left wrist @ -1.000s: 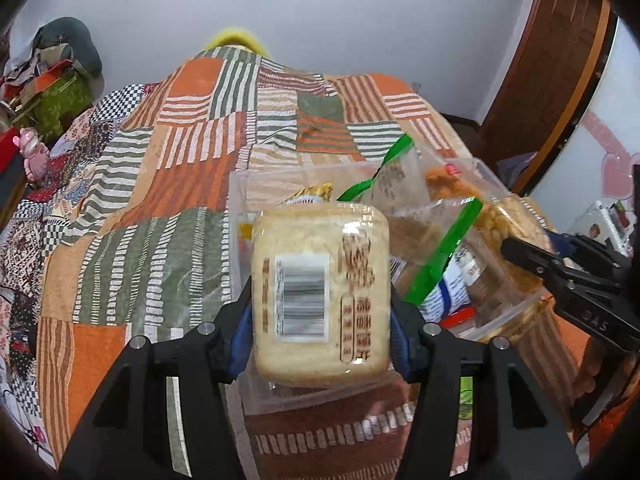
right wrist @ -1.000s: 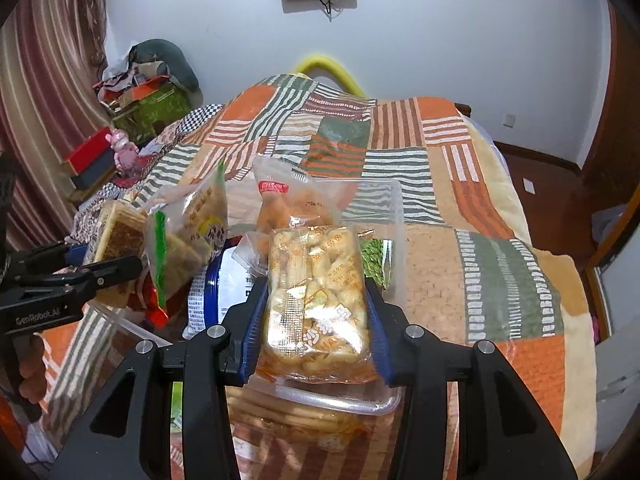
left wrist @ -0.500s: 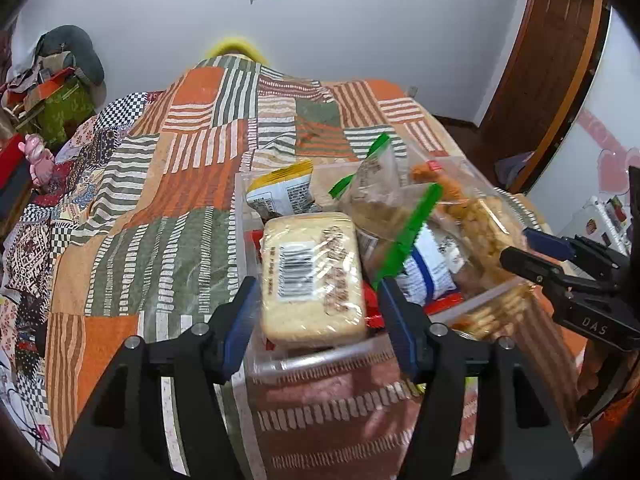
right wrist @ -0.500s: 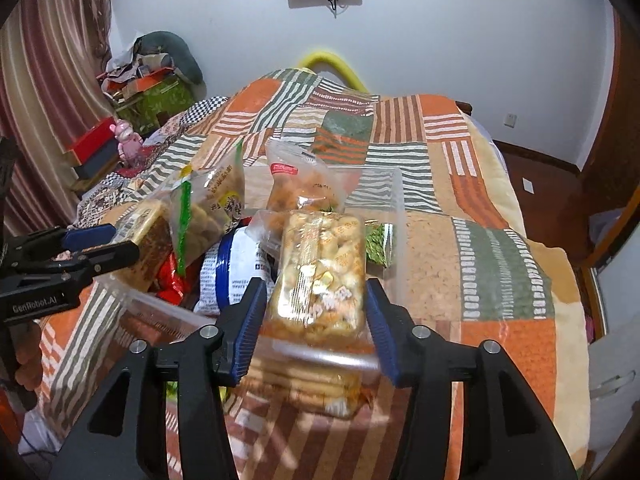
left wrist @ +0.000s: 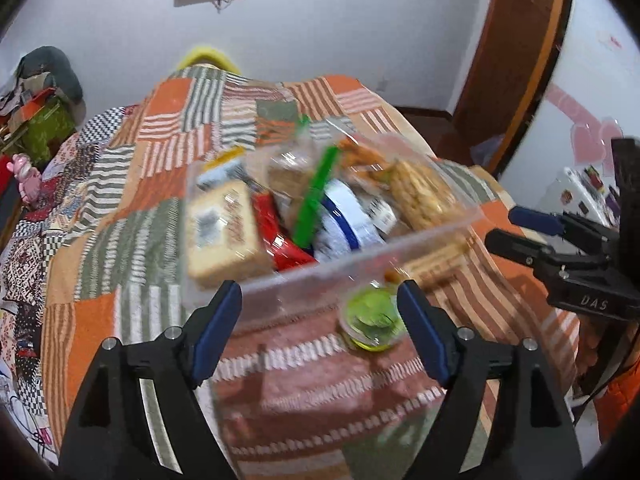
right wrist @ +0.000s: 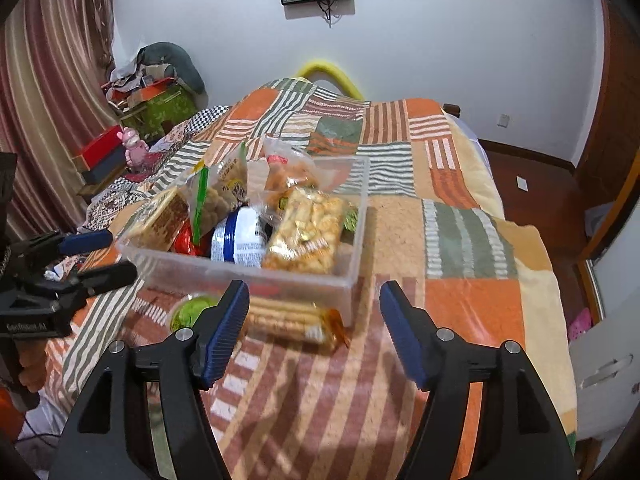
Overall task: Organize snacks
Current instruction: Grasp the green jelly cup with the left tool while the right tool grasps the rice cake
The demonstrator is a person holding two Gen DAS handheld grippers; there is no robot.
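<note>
A clear plastic bin sits on the patchwork bedspread and holds several snack packs. A pale cracker pack lies at its left end and a yellow puffed-snack bag at its right end. My left gripper is open and empty just in front of the bin. My right gripper is open and empty, in front of the bin's right corner. A green-lidded cup and a biscuit-stick pack lie on the bedspread outside the bin's near wall.
The bedspread stretches to the right of the bin and beyond it. Boxes, a pink toy and clutter stand at the far left. A wooden door and floor lie past the bed's right edge.
Both grippers let go of their packs, which now lie in the bin. Both grippers opened and drew back toward me.
</note>
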